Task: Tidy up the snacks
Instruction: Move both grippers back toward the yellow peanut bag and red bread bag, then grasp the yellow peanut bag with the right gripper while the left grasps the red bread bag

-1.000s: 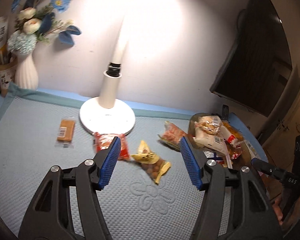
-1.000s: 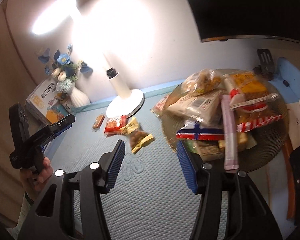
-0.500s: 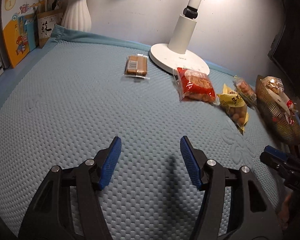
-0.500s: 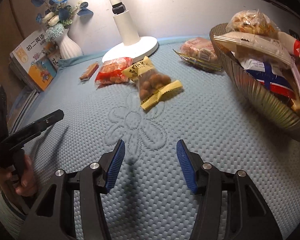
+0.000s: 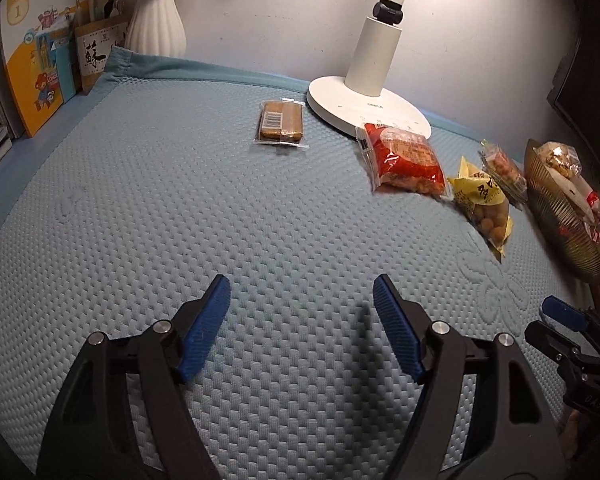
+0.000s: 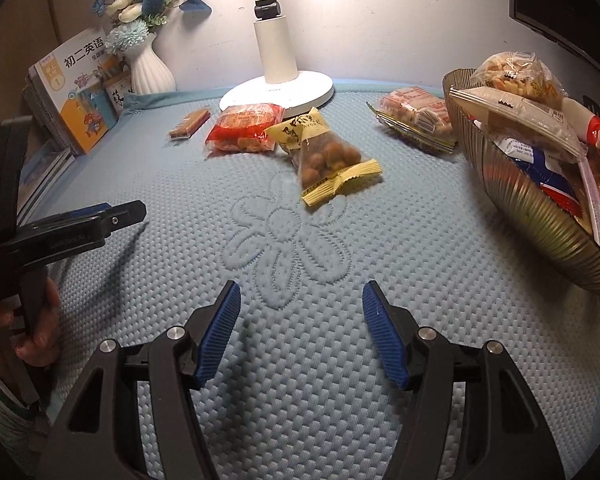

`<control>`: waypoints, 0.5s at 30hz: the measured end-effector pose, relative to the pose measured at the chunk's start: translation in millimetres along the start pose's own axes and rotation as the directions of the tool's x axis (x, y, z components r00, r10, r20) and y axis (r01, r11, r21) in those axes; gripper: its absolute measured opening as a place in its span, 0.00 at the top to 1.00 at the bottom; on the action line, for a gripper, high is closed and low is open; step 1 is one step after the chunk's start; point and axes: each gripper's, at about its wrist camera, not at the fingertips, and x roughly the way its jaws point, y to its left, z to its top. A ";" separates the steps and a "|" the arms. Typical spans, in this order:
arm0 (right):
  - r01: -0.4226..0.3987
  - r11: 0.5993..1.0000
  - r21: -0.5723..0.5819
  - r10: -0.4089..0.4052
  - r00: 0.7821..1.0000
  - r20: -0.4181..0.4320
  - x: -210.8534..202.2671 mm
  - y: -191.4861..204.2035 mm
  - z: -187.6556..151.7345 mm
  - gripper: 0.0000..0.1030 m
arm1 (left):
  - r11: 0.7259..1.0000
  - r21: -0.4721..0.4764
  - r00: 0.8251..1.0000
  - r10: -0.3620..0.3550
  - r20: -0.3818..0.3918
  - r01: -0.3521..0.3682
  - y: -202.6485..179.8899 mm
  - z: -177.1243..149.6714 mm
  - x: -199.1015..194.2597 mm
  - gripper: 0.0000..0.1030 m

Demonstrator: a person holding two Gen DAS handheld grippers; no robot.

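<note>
Lowering from a high look at the lamp [image 5: 370,76], both grippers now hover low over the surface [image 5: 180,208], left gripper [image 5: 300,320] and right gripper [image 6: 300,330] with fingers spread and empty. Four snack packets lie near the lamp base, the biscuit packet [image 5: 281,122] left of it; the basket [image 6: 540,216] sits far right, so collecting seems about to begin.
</note>
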 end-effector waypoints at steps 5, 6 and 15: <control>-0.026 0.999 -0.047 0.022 0.996 -0.083 0.2 9.1 5.2 0.36 | 0.995 0.029 0.994 -0.095 -0.053 0.096 -13.8 13.6 -14.4 0.27; -0.043 0.997 -0.061 0.036 0.993 -0.112 1.8 12.5 10.7 0.33 | 0.992 0.019 0.991 -0.123 -0.059 0.124 -15.4 21.4 -19.8 0.27; 0.036 0.993 -0.112 -0.038 0.999 -0.020 29.2 15.1 80.8 0.24 | 0.975 -0.122 0.972 -0.201 -0.123 0.186 -31.2 105.8 18.7 0.26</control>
